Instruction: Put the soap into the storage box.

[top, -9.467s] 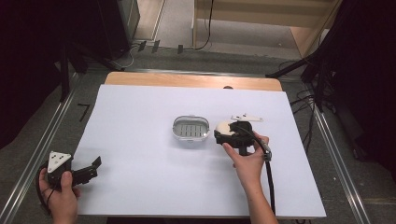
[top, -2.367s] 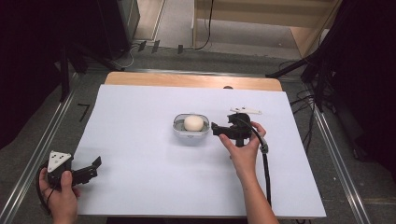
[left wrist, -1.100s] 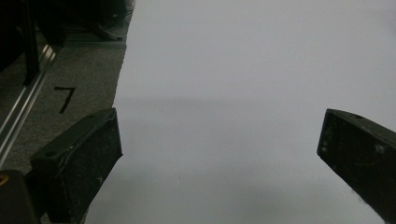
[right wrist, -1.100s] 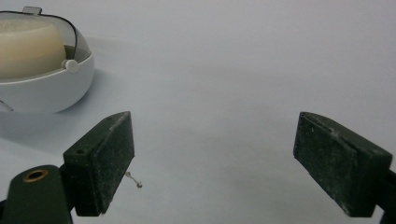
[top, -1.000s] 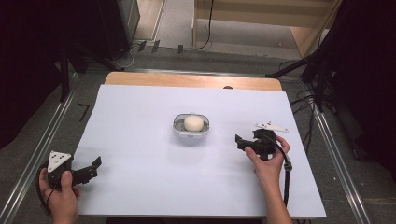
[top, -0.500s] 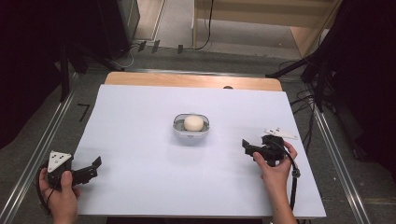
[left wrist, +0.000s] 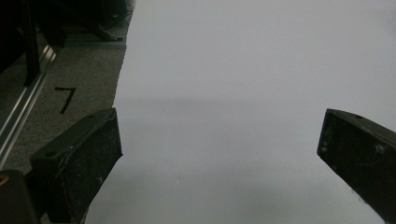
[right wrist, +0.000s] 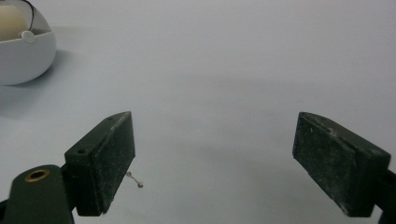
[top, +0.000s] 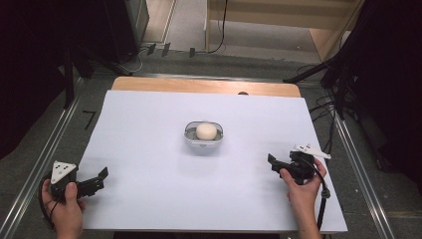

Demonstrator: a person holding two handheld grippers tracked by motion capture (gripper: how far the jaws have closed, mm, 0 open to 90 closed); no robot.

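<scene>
High view: bowl sits mid-table on white sheet, pale round ball inside it. Right gripper near right edge of sheet, well apart from bowl, jaws pointing left, spread, nothing btwn. Left gripper at front-left corner, jaws spread, empty

Left gripper view: jaws wide apart over bare sheet, grey floor w/ black mark at left

Right gripper view: jaws wide apart, empty; bowl at top-left, ball partly seen inside
</scene>
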